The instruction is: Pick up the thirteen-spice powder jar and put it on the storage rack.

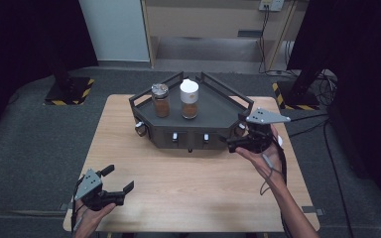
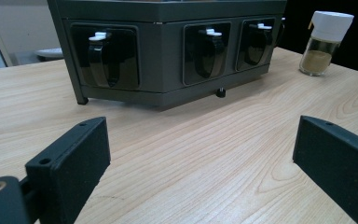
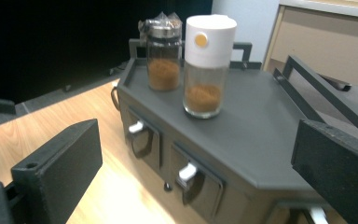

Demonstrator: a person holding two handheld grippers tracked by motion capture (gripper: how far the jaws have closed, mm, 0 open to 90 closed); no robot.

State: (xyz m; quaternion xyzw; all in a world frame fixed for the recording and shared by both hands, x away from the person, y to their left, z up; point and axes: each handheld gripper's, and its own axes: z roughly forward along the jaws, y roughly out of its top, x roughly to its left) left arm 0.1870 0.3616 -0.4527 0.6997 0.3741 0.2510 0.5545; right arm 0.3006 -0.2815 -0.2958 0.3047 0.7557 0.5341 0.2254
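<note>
A dark grey rack [image 1: 213, 116] stands on the far half of the wooden table [image 1: 188, 188]. On its top stand a metal-lidded glass jar [image 1: 160, 100] and a white-capped jar [image 1: 189, 99], both holding brown powder. My right gripper [image 1: 235, 140] hovers at the rack's right front corner, open and holding nothing. Its own view looks over the rack top [image 3: 261, 140] toward the white-capped jar [image 3: 209, 65] and the metal-lidded jar [image 3: 164, 53]. My left gripper [image 1: 120, 178] rests open near the table's front left corner, well apart from the rack; nothing lies between its jaws [image 2: 203, 135].
The rack's front [image 2: 168, 60] carries small recesses with white-tipped black handles [image 2: 101, 51]. Another white-capped jar [image 2: 325, 44] with pale powder stands on the table to the rack's right. Raised rails [image 1: 228, 91] edge the rack top. Bare wood lies between my two grippers.
</note>
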